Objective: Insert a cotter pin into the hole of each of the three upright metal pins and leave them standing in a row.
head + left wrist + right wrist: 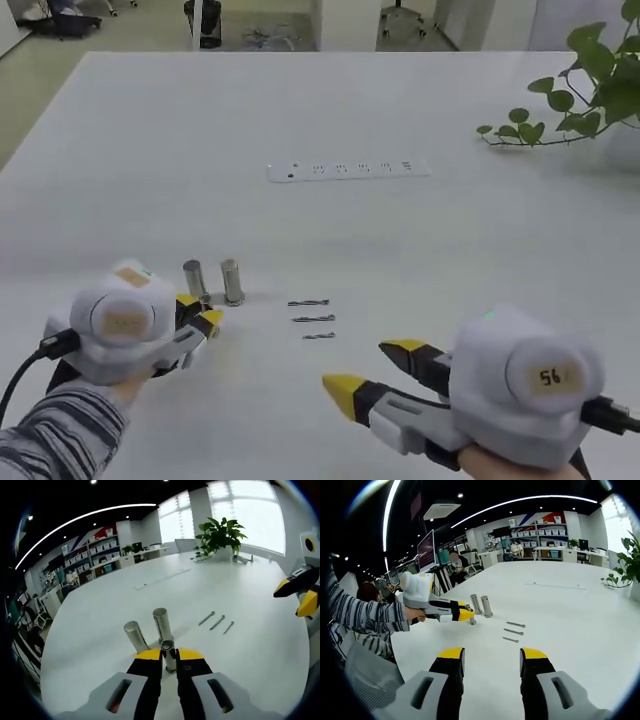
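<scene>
Two upright metal pins [194, 278] [232, 282] stand side by side on the white table. A third metal pin [167, 646] sits upright just in front of them, and my left gripper [169, 655] is shut on it; in the head view this gripper [200, 308] is at the lower left. Three cotter pins [308, 302] [313, 318] [319, 335] lie in a short stack to the right of the metal pins. My right gripper [375, 365] hovers open below the cotter pins, holding nothing, with its jaws spread wide in the right gripper view [492, 655].
A white power strip [347, 170] lies across the middle of the table. A potted plant [590, 85] trails leaves over the far right corner. Beyond the table stand office chairs and shelves, and a person's striped sleeve [60, 430] shows at the lower left.
</scene>
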Demonstrator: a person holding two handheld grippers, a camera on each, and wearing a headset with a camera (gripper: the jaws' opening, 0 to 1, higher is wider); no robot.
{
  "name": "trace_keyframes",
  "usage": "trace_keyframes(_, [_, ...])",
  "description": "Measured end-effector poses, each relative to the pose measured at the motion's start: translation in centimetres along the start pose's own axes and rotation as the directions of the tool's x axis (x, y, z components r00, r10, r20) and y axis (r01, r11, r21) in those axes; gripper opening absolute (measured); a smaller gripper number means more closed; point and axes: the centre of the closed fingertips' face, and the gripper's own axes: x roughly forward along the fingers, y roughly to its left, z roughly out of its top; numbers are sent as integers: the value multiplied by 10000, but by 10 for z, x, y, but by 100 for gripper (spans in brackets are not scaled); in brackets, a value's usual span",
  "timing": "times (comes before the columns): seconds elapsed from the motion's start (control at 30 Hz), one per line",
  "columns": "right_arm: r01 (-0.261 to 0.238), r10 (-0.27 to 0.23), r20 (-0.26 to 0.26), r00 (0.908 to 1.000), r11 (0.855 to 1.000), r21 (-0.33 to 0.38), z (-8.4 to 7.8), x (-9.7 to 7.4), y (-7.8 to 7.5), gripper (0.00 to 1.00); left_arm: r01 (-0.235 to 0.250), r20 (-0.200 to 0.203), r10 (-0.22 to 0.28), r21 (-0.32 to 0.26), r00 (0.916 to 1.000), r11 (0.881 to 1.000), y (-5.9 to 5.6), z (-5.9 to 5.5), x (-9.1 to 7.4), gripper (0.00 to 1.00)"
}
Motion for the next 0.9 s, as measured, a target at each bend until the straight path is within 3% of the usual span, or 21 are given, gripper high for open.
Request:
trace_keyframes(0.33, [39, -39, -18, 10000, 9996, -262, 0, -5, 2, 40, 111, -59, -112, -227, 9999, 9997, -12, 0, -5, 5])
trace_keyframes(0.6, [-6, 6, -4, 10000, 10000, -4, -2, -10, 4, 39, 287, 148, -278, -631, 9995, 9976, -42, 8, -13, 5])
trace_keyframes(0.9, [-41, 41, -110, 9999, 10000, 27, -5, -14, 4, 37, 588, 139, -580, -674, 9982, 9960, -73, 8, -17, 5])
